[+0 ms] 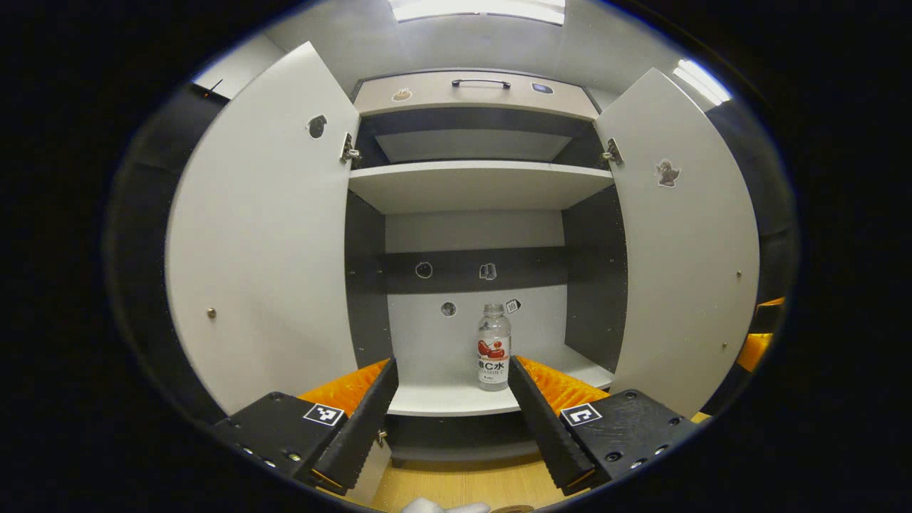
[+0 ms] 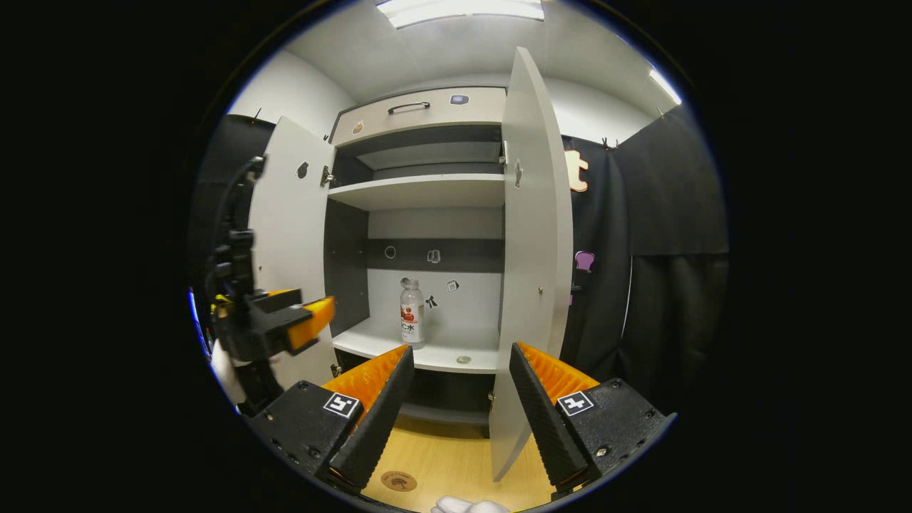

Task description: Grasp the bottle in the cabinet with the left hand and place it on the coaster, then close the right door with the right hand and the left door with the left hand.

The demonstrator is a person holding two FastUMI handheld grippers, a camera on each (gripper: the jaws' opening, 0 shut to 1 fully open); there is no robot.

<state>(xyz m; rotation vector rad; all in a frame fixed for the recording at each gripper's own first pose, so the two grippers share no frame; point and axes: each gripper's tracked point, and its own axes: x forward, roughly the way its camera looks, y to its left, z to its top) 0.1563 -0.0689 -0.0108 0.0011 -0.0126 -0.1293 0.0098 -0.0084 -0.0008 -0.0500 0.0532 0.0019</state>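
Observation:
A clear bottle (image 1: 494, 349) with a red and white label stands upright on the cabinet's lower shelf (image 1: 456, 400), toward its front. My left gripper (image 1: 452, 370) is open in front of the shelf, the bottle just ahead of its right finger, untouched. In the right gripper view the bottle (image 2: 410, 313) stands on the shelf between the two open doors. My right gripper (image 2: 461, 356) is open and holds nothing, with the edge of the right door (image 2: 534, 249) just ahead of it. The left gripper (image 2: 285, 324) shows at the left there. A round brown coaster (image 2: 399, 481) lies on the wooden table.
Both cabinet doors, the left door (image 1: 263, 235) and the right door (image 1: 684, 242), stand wide open. An upper shelf (image 1: 477, 182) and a drawer with a handle (image 1: 481, 83) lie above. A small round disc (image 2: 464, 360) lies on the lower shelf. Black cloth hangs at the right.

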